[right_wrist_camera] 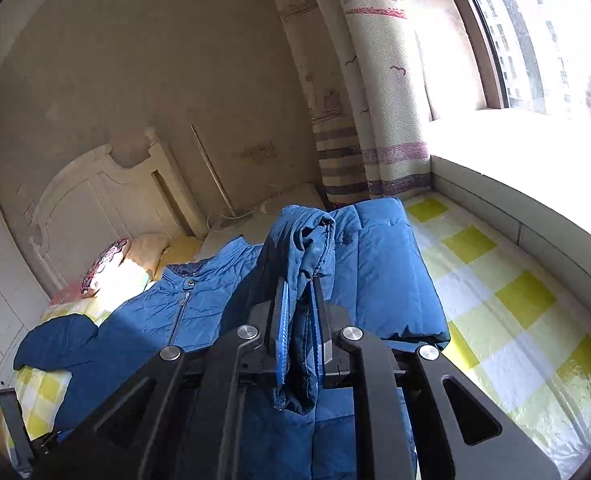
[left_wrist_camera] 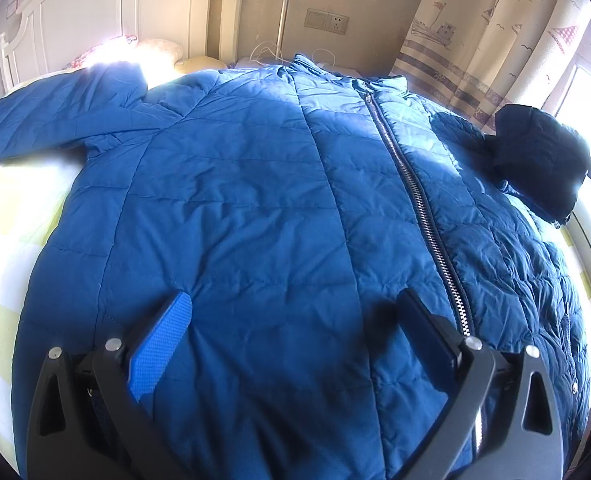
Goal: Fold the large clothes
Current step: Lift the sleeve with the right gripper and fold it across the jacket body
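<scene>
A big blue quilted puffer jacket [left_wrist_camera: 255, 208] lies front-up across the bed, zipped closed, its silver zipper [left_wrist_camera: 415, 200] running from the collar at the far end down to the near hem. In the left wrist view one sleeve [left_wrist_camera: 55, 120] stretches out flat to the left, onto the yellow-and-white checked bedsheet [left_wrist_camera: 11, 216]. On the right side the other sleeve [right_wrist_camera: 307, 256] is lifted off the bed, its cuff end bunched up in the air and showing dark against the window light.

The right gripper [right_wrist_camera: 299, 332] is clamped on that raised sleeve: its blue-padded fingers [right_wrist_camera: 281, 332] press the folded fabric from both sides, with a wad of cloth sticking out above the tips and another hanging below them. The left gripper [left_wrist_camera: 291, 320] hovers over the near hem of the jacket, jaws spread wide with only the jacket's flat front showing between them; whether its fingertips touch the fabric I cannot tell. Its right finger sits just beside the lower end of the zipper.

Beyond the collar stands a white carved wooden headboard [left_wrist_camera: 95, 12], with pale pillows [right_wrist_camera: 143, 256] at its foot. A wall socket plate [left_wrist_camera: 327, 21] sits on the beige wall beside it. To the right hangs a cream curtain printed with boats and lighthouses [left_wrist_camera: 491, 28], next to a bright window [right_wrist_camera: 543, 40].
</scene>
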`<action>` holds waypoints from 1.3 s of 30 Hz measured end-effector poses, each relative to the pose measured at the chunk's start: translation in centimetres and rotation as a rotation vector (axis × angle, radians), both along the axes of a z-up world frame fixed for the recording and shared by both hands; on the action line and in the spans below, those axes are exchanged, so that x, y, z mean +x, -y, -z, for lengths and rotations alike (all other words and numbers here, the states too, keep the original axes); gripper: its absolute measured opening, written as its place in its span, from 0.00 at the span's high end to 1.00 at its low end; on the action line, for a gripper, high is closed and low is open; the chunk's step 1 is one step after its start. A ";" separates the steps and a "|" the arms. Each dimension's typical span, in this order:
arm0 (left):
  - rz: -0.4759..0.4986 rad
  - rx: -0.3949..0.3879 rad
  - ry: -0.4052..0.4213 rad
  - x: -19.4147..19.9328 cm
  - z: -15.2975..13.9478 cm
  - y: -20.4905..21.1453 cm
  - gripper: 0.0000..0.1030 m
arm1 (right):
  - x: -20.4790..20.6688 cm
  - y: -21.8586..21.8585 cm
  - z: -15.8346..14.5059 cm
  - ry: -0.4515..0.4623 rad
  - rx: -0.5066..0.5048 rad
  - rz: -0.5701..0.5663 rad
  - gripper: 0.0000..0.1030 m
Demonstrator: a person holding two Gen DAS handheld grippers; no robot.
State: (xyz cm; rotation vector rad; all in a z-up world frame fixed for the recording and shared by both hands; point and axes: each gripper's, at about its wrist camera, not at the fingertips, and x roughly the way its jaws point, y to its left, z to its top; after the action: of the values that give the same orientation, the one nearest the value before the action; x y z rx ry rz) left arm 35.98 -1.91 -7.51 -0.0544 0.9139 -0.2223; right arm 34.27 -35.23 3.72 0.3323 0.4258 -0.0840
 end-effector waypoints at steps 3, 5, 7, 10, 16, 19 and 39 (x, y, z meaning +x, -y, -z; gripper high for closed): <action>-0.001 -0.006 0.001 0.0 -0.1 0.0 0.02 | 2.5 -7.3 -3.9 0.050 -0.159 -0.163 0.97; -0.001 -0.014 0.002 0.0 -0.1 -0.1 0.02 | 5.1 -12.4 -4.9 -0.003 -0.191 -0.339 0.96; -0.001 -0.025 0.003 -0.1 -0.1 -0.3 0.02 | 7.0 -16.4 -4.6 -0.070 -0.180 -0.490 0.85; -0.001 -0.048 0.006 -0.1 -0.1 -0.6 0.02 | 6.4 -18.6 -4.0 -0.055 -0.182 -0.527 0.39; -0.002 -0.072 0.010 -0.2 -0.1 -0.8 0.02 | 2.1 -9.8 -1.9 -0.009 -0.107 -0.288 0.39; -0.004 -0.093 -0.012 -0.1 -0.4 -0.8 0.02 | 1.3 -3.1 1.5 -0.117 0.036 -0.149 0.39; -0.006 -0.120 0.003 13.4 -1.7 15.4 0.44 | 1.1 2.0 8.4 -0.292 0.121 -0.008 0.39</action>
State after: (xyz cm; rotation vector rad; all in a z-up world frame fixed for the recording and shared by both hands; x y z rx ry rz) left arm 49.33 -17.26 -5.80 -0.1674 0.8966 -0.2717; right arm 35.39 -37.24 -4.69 0.4396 0.7229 -0.0998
